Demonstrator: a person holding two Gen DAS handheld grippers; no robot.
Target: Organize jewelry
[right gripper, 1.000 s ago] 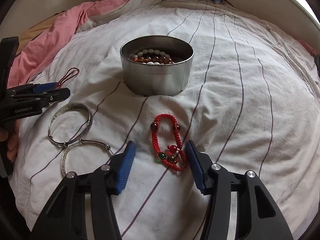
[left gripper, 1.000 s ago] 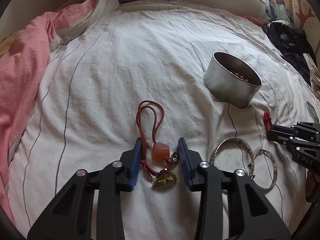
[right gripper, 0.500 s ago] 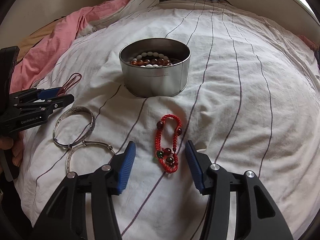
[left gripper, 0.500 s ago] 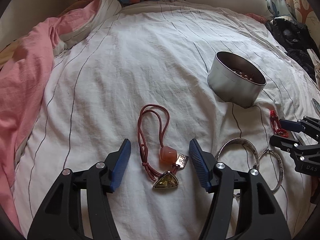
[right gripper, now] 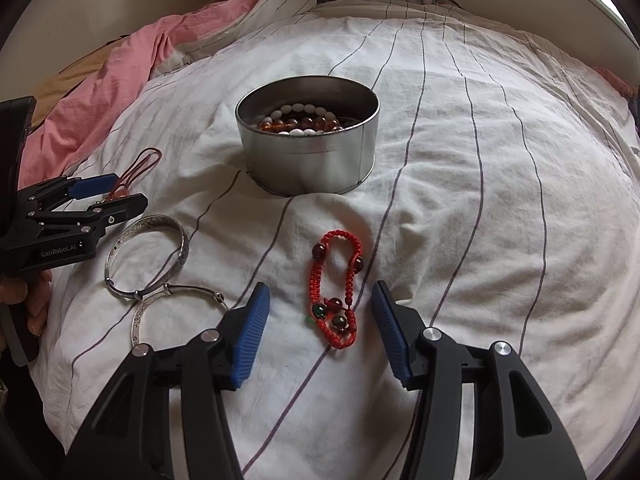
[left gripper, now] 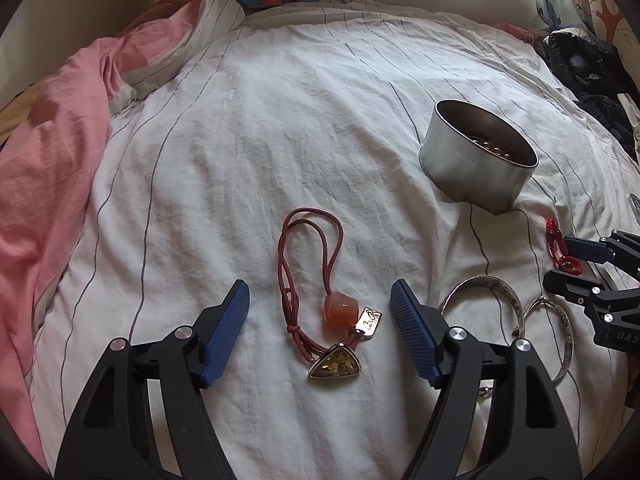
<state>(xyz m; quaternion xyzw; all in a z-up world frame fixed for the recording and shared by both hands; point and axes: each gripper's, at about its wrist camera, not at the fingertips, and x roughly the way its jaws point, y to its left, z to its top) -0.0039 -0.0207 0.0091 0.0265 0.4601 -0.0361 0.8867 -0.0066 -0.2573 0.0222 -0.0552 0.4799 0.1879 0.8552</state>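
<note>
Necklace (left gripper: 320, 300) lengthwise, pendant nearest, between wide left tool (left gripper: 320, 334) | red bracelet (right gripper: 336, 284) lengthwise between wide right tool (right gripper: 320, 330)

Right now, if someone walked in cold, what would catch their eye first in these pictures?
Probably the round metal tin in the middle of the striped sheet, already holding beaded bracelets. Next, the bright red bracelet lying between the open fingers of the right gripper, and the cord necklace with its triangular stone between the open left gripper.
</note>
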